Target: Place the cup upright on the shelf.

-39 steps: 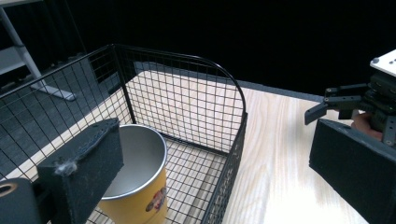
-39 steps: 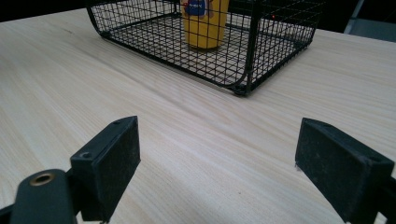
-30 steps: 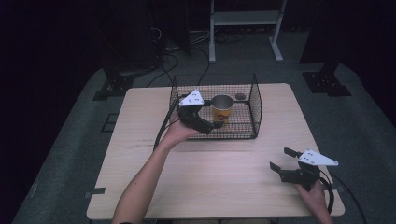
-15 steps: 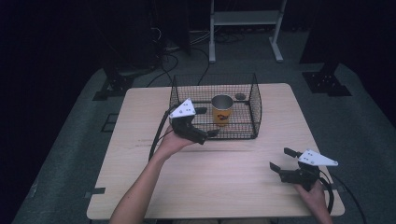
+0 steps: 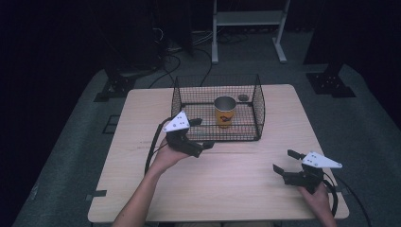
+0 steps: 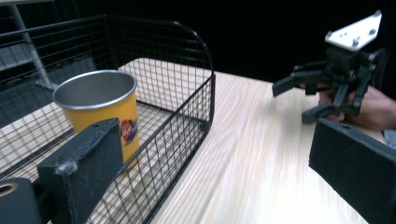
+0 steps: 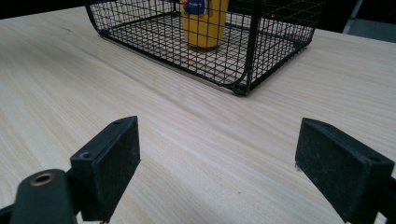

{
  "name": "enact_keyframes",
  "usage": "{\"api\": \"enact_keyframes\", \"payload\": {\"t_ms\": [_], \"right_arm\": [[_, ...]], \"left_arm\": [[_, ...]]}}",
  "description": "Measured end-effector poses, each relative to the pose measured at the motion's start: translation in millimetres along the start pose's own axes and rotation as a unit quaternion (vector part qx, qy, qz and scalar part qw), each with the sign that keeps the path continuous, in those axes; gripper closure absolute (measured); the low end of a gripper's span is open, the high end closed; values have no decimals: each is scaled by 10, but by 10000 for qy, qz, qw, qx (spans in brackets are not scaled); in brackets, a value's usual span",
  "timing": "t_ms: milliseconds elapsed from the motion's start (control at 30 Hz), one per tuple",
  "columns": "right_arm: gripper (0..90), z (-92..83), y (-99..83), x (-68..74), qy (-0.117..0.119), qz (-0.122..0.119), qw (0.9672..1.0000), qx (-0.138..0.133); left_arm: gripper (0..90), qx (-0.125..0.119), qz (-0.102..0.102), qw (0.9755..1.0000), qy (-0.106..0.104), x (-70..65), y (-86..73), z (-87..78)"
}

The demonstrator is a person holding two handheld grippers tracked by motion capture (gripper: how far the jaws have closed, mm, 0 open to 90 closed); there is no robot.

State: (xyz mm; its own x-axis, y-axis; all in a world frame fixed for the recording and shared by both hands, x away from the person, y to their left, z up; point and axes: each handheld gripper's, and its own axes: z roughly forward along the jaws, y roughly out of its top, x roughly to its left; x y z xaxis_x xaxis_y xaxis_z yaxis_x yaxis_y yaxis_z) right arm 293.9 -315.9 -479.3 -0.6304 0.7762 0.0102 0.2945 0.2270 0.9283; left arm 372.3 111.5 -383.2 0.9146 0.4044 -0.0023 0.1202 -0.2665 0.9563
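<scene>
I hold my left hand-held gripper (image 5: 201,133) just off the front left corner of the wire basket (image 5: 259,101), at about 10 o'clock from the middle of the counter (image 5: 236,179). Its jaws stand wide apart and grip nothing; seen from the high view they point toward 3 o'clock, along the basket's front wall. In the left gripper view the left hand-held gripper (image 6: 224,168) looks past the basket's corner toward my other hand.

The yellow cup (image 5: 225,111) stands upright inside the basket, near its middle and slightly toward the front. Its long axis is vertical, the open metal rim faces up, and the base rests on the basket's wire floor. A printed figure shows on its side in the left gripper view, where the yellow cup (image 6: 100,109) sits behind the mesh of the wire basket (image 6: 187,93). It touches neither gripper.

A small dark round object (image 5: 243,98) lies on the basket floor at 1 o'clock from the cup; I cannot tell what it is.

My right hand-held gripper (image 5: 286,161) rests low over the counter at about 4 o'clock, well apart from the basket. Its jaws are also spread wide and empty, pointing toward 10 o'clock. In the right gripper view the right hand-held gripper (image 7: 217,168) faces the wire basket (image 7: 252,51) with the yellow cup (image 7: 204,23) behind the mesh.
</scene>
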Motion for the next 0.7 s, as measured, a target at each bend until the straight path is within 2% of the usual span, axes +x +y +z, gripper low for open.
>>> {"api": "enact_keyframes", "payload": {"t_ms": [367,467,633,700], "right_arm": [[130,2,1,0,-5,-25,10000,7],[130,2,0,-4,-13,4,10000,-4],[130,1,-1,-2,11,-22,10000,-11],[130,-2,-1,-5,12,-5,10000,-17]], "left_arm": [[26,11,-8,10000,70,-135,-170,-138],[26,-16,29,9999,169,-194,-230,-201],[25,-184,-80,9995,242,-307,-371,-320],[26,-320,-123,9990,282,-347,-440,-359]]}}
